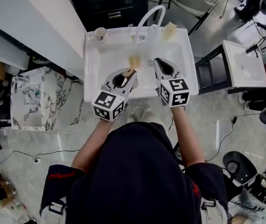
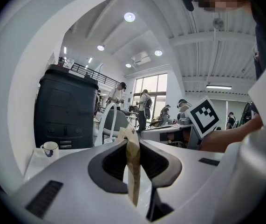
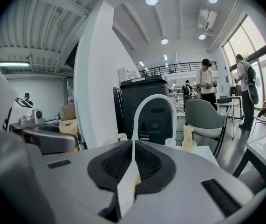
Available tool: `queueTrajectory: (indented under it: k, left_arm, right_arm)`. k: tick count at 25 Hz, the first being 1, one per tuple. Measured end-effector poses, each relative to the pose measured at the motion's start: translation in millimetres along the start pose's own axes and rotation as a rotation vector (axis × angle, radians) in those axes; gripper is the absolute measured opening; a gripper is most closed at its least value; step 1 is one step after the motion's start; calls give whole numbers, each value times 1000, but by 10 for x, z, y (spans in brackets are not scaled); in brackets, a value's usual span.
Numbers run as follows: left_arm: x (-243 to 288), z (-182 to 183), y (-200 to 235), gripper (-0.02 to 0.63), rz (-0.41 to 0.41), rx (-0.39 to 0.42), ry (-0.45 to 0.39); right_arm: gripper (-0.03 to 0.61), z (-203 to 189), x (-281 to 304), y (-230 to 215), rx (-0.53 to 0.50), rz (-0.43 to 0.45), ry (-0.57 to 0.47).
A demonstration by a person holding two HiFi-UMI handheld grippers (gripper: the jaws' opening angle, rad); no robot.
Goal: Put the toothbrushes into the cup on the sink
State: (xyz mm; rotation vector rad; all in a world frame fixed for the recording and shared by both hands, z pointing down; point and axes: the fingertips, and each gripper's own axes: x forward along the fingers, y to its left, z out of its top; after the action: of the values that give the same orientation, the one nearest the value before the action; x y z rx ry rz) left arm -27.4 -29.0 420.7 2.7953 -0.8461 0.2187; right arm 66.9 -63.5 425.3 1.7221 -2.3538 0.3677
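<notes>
White sink (image 1: 92,85), cup (image 1: 99,33) far-left corner. Left gripper (image 1: 131,73) pinches beige toothbrush (image 2: 133,171), right gripper (image 1: 157,62) pinches white packet (image 3: 128,183). Tilt upright over cup before release.

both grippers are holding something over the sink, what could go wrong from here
1. The cup is small and sits on the back left corner of the sink, so the tan strip in the left gripper could miss or tip it.
2. The right gripper pinches its thin white strip by the edge; it may slip.
3. The faucet arches between that gripper and the cup.
</notes>
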Motion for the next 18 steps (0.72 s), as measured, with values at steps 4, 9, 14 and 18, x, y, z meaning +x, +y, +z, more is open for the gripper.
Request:
queueTrajectory:
  k: [4, 9, 14, 18]
  left_arm:
    - [21, 21, 17, 71, 4, -1, -2]
    - [107, 65, 69, 69, 22, -4, -6]
    - [219, 153, 97, 70, 48, -11, -13]
    - [301, 190, 123, 70, 78, -21, -16]
  right_arm:
    - [43, 20, 44, 20, 3, 19, 6]
    - [44, 44, 127, 50, -7, 59, 14]
    - [43, 76, 199, -26, -8, 89, 31]
    - [43, 108, 241, -84, -12, 123, 41]
